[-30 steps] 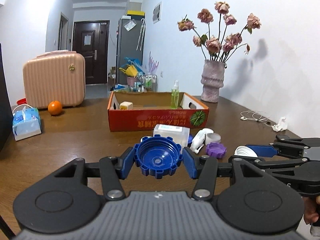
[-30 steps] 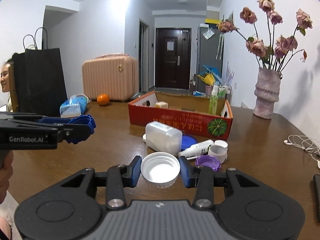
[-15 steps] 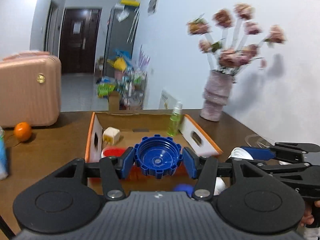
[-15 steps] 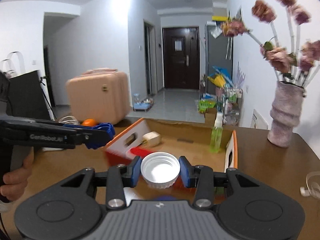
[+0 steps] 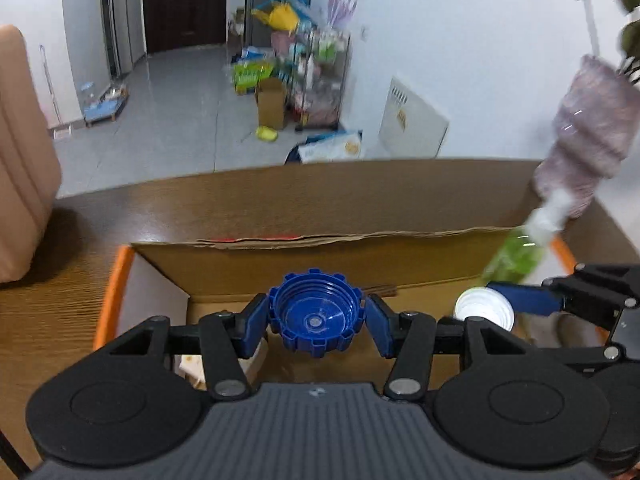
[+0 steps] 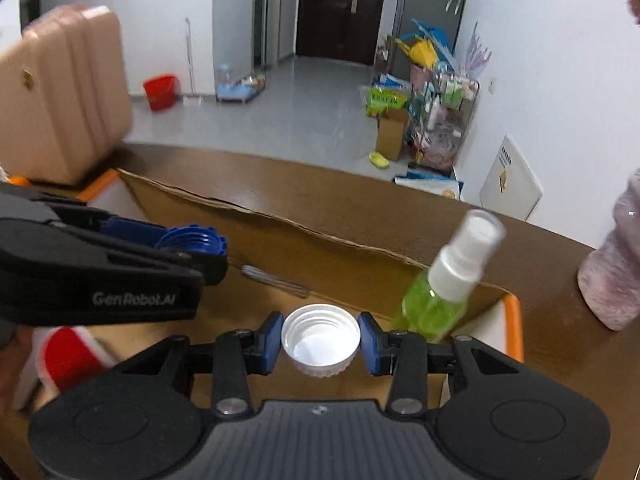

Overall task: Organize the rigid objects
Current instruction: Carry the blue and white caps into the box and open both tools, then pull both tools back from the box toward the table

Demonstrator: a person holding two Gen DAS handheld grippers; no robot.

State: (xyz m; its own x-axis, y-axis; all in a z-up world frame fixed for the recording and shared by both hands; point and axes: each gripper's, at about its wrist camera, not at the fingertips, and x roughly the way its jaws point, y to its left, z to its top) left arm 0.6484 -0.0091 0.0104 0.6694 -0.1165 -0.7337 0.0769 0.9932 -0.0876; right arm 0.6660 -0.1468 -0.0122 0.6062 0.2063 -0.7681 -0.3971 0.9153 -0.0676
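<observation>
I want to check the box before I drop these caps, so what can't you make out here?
- Cardboard box floor, left wrist view: mostly hidden by the left gripper holding the blue cap.
- Red item, right wrist view: blurred, partly behind the left gripper.
- Spray bottle: motion-blurred, label unreadable.

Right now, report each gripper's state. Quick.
Left gripper: shut on the blue cap, above the cardboard box.
Right gripper: shut on the white cap, above the same box.
</observation>
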